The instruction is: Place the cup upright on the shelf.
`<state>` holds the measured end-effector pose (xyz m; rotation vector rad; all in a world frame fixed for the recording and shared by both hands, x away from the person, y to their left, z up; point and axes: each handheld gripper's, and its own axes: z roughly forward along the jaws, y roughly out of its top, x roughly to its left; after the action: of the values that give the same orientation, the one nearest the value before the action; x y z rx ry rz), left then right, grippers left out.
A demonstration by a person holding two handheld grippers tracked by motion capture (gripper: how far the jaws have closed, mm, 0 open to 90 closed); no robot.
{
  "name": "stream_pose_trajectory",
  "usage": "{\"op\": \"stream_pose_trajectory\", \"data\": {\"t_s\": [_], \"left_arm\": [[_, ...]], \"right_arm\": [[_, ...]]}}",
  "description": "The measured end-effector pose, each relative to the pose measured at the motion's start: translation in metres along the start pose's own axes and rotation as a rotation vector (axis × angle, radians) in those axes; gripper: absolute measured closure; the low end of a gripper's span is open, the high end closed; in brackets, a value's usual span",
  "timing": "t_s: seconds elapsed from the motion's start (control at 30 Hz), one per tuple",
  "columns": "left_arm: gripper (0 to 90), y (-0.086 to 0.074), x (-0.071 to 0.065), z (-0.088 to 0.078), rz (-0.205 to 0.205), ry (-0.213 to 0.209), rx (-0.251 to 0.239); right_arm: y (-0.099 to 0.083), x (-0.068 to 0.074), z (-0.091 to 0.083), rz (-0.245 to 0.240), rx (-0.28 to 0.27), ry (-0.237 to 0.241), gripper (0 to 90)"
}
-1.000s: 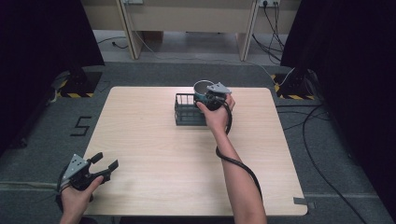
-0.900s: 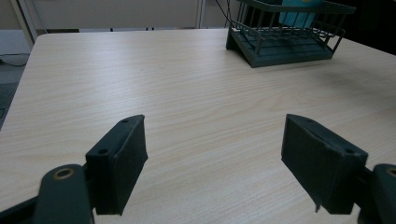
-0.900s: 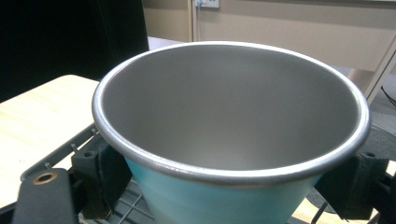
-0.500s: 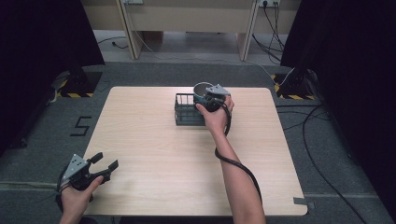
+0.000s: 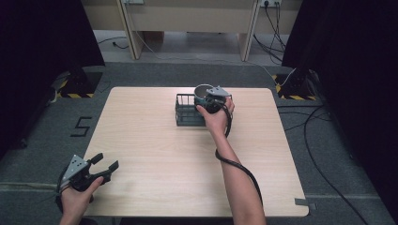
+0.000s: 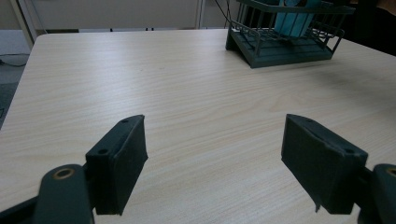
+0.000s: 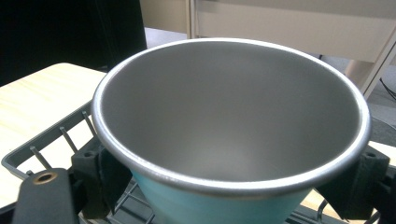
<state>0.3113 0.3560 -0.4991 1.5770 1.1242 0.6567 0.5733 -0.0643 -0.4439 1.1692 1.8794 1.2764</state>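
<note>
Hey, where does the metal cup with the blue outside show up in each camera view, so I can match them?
High view: the cup sits at the wire basket's right end, in front of the right claw, far middle of the table.
Left gripper view: its blue side stands inside the basket, top right.
Right gripper view: the cup sits centre frame, between that claw's jaws.
Shared landmark: the dark wire basket.

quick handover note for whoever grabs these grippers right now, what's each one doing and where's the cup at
Right gripper: shut on the teal cup, one jaw on each side below the steel rim.
Cup: upright, inside the dark wire basket at the table's far middle; whether it rests on the basket floor can't be told.
Left gripper: open, holding nothing, low over the near left corner.
Done: cup brought into the basket.
Left: probably release it and back the right gripper out.
</note>
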Motion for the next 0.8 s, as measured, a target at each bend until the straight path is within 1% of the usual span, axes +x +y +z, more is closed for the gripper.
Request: {"op": "stream_pose_trajectory", "data": {"t_s": [0.4, 0.43, 0.6, 0.8], "left_arm": [[21.8, -0.0001, 0.0000, 0.0000, 0.001, -0.001, 0.002], [21.8, 0.0000, -0.0001, 0.0000, 0.001, -0.001, 0.002], [21.8, 0.0000, -0.0002, 0.0002, 0.002, -0.001, 0.003], [21.8, 0.0000, -0.0002, 0.0001, 0.004, 0.000, 0.004]], "right_arm": [[-0.0006, -0.0011, -0.0016, 0.007, 0.014, 0.017, 15.5], [-0.0012, -0.0013, -0.0018, 0.005, 0.011, 0.019, 15.5], [-0.0038, -0.0024, -0.0036, 0.028, -0.008, 0.028, 15.4], [-0.0064, -0.0015, -0.0083, 0.026, -0.017, 0.028, 15.3]]}}
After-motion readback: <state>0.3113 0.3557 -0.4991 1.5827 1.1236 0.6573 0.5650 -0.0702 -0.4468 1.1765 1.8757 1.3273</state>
